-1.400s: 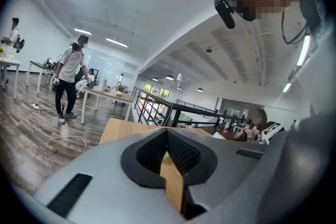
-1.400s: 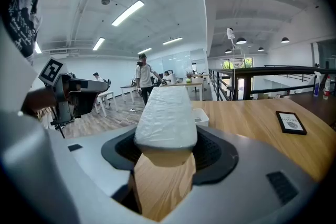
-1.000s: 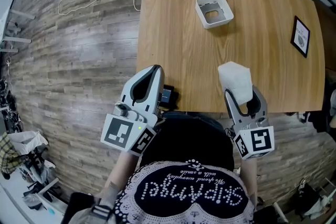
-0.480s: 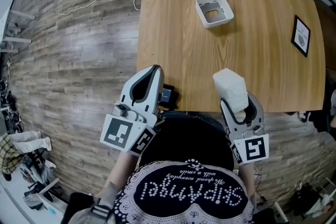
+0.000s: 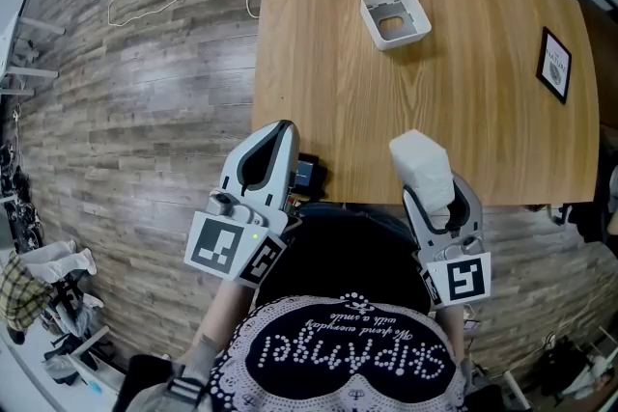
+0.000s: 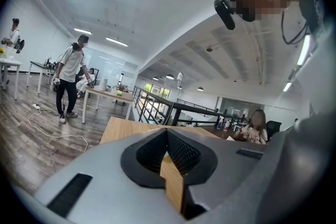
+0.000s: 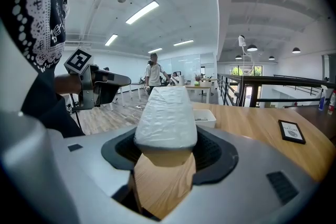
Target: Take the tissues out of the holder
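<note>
One wooden desk (image 5: pixel 483 111) lies under both tools: the left gripper (image 5: pixel 282 124) at its near edge, jaws together on nothing, the right gripper (image 5: pixel 439 193) clamped on the white tissue pack (image 5: pixel 422 161) (over the near edge), well apart from the white holder (image 5: pixel 394 18).

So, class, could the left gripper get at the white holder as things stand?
Probably yes: only bare table lies between the left gripper and the holder, and the tissue pack sits in the right gripper, off to the side.
</note>
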`<state>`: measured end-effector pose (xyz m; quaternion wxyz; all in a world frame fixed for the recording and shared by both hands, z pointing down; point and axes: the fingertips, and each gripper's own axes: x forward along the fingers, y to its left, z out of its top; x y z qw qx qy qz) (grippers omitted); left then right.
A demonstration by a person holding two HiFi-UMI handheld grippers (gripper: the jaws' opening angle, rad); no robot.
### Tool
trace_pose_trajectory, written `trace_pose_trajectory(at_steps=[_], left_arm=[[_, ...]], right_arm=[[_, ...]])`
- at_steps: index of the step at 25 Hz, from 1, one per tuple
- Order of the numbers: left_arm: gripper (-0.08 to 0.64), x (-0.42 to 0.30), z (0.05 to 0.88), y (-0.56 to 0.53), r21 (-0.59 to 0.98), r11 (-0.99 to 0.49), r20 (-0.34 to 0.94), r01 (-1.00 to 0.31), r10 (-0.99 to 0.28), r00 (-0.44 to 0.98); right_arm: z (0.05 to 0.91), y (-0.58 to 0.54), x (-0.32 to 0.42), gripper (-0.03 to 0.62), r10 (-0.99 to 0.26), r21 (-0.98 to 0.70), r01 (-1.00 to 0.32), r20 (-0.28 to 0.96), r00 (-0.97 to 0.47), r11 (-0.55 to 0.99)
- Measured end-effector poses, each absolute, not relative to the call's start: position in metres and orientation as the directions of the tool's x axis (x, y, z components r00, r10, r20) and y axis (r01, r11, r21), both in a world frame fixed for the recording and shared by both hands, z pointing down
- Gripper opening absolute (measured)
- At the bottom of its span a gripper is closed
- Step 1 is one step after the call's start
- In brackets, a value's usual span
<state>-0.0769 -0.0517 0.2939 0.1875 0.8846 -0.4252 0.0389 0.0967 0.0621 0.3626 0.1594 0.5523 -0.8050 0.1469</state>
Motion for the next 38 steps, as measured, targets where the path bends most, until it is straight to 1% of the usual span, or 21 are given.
trace_pose_trajectory(at_steps=[38], left_arm=[[0.005, -0.0805, 0.2933, -0.0551, 0.305, -0.565, 0.224, -0.766, -0.740, 0.635]], right_arm=[[0.3674, 0.0654, 0.0956, 0.270, -0.830, -0.057, -0.935, 0.444, -0.338, 0.350]])
